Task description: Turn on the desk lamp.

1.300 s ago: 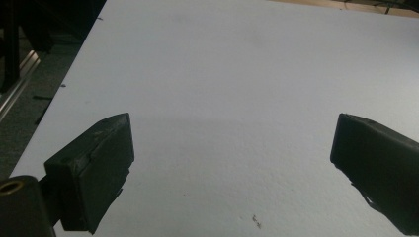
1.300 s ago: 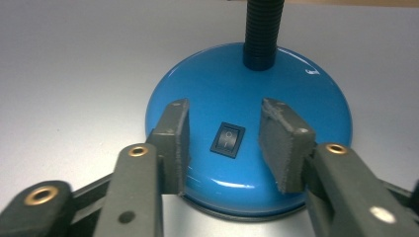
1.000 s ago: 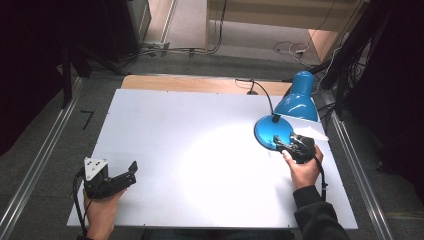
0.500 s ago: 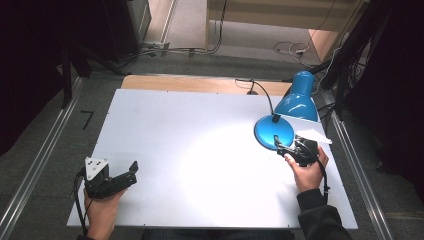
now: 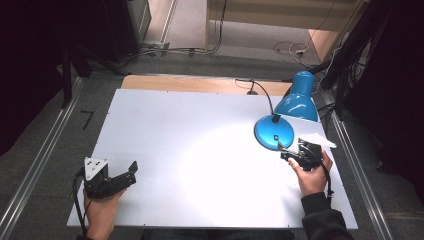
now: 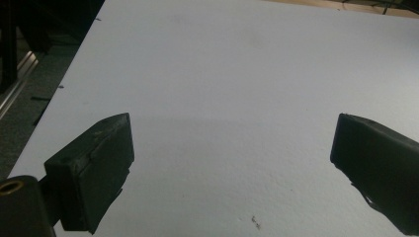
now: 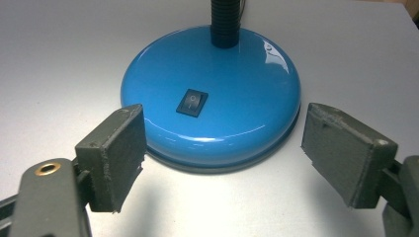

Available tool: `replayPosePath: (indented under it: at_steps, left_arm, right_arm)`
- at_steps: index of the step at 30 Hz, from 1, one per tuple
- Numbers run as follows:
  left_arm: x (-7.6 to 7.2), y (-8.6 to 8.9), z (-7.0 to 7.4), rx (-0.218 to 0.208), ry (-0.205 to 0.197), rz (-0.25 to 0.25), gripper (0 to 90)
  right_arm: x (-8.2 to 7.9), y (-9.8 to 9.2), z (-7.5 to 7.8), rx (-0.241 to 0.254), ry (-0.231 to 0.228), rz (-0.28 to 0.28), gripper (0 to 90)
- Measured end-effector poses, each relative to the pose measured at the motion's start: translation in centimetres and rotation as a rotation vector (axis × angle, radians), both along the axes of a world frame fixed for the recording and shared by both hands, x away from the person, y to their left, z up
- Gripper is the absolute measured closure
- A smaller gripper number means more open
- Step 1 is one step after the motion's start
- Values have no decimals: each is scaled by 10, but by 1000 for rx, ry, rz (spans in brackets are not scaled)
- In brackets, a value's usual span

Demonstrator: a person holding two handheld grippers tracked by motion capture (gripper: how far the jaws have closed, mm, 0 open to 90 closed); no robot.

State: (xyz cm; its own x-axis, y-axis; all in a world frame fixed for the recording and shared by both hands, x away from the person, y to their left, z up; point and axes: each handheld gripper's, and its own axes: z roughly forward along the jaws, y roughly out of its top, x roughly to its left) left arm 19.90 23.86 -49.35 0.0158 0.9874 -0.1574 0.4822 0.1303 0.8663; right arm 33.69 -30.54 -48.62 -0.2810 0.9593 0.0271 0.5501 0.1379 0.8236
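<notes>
Risk here lies mostly in the lamp's (image 5: 287,117) round base (image 7: 212,94), which is smooth, glossy and domed. In my judgement, if the right claw (image 7: 222,153) closes on it from this low angle, the pads could slide up the curved rim and slip off instead of seating. A sideways push could also drag the whole lamp across the worktop (image 5: 200,150), and its black cord (image 5: 260,90) trailing off the far edge might snag or tug back. The rocker switch (image 7: 191,102) on top of the base is small; a pad pressing down off-centre may miss it or tip the lamp, whose shade (image 5: 299,95) leans well out to one side.

The right claw stands wide open, having just been opening, and nothing sits between its pads. In the right gripper view the base lies just ahead of the claw, roughly centred between the two pads, its near rim close to them but apart. The switch faces the claw from the near slope of the dome, with the black neck rising behind it.

From above, the lamp stands near the worktop's right edge, towards the far side. The left claw (image 5: 122,177) rests at the near left, well apart from it, open and empty over bare white surface.
</notes>
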Motion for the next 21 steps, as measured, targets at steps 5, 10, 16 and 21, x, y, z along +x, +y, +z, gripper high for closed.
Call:
replayPosePath:
  at_steps: [5, 10, 16, 21]
  left_arm:
    - [0, 0, 0, 0, -1, -1, 35]
    - [0, 0, 0, -1, -2, -2, 35]
    - [0, 1, 0, 0, -2, -3, 35]
    - [0, 1, 0, 2, -1, -2, 35]
  right_arm:
    - [-4, -4, 0, 6, 7, 3, 157]
    - [-9, -7, 0, 8, 15, 3, 157]
    - [-14, -9, 1, 7, 22, 9, 156]
    - [-20, -13, 3, 17, 18, 17, 156]
